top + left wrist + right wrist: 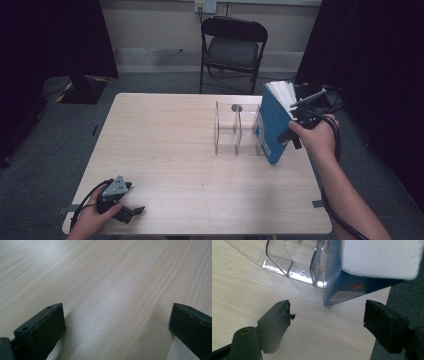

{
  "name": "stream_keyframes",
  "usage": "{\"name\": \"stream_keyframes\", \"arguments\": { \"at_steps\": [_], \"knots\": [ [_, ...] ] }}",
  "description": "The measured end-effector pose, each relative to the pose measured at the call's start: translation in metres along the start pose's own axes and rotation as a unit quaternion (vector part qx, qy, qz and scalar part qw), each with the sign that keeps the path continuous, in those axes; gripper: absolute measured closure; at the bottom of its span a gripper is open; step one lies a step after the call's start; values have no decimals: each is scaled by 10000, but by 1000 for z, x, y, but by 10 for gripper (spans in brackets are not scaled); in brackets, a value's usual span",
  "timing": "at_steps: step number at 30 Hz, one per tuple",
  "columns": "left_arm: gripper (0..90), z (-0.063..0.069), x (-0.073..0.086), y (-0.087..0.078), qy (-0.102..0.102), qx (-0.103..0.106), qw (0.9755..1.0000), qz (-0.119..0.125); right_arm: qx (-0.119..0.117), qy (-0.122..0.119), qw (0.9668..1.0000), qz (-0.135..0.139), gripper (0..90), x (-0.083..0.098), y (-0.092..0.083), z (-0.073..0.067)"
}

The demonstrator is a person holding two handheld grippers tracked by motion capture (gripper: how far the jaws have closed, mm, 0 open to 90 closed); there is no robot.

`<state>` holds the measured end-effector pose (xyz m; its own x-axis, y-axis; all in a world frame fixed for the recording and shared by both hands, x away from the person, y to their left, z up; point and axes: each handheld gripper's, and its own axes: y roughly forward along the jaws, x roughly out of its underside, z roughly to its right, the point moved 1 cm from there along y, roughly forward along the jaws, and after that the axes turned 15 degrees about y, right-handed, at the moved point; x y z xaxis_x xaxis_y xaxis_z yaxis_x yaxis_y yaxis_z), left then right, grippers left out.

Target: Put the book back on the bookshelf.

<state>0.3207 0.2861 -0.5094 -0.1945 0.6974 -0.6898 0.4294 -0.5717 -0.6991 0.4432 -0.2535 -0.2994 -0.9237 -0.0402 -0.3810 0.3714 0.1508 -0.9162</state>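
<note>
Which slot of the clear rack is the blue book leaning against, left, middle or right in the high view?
The rightmost slot of the clear rack: the blue book stands tilted on the table at its right end wall. The other slots are empty.

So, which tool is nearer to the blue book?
The right tool. It is just beside the book, which leans at the clear rack, jaws open. The left tool rests far away at the table's near left corner.
</note>
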Motion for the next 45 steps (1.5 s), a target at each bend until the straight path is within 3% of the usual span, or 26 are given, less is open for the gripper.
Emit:
{"name": "stream_keyframes", "arguments": {
  "at_steps": [6, 16, 45],
  "knots": [
    [0, 0, 0, 0, -3, -23, 10000, 11, -95, -56, 9999, 59, 208, 4, 2, 0],
    [0, 0, 0, 0, 2, -24, 10000, 10, -36, -118, 9998, 125, 216, 14, 2, 2],
    [0, 0, 0, 0, 33, -5, 10000, -25, -398, -158, 9991, 34, 214, 52, 44, 0]
  ]
}}
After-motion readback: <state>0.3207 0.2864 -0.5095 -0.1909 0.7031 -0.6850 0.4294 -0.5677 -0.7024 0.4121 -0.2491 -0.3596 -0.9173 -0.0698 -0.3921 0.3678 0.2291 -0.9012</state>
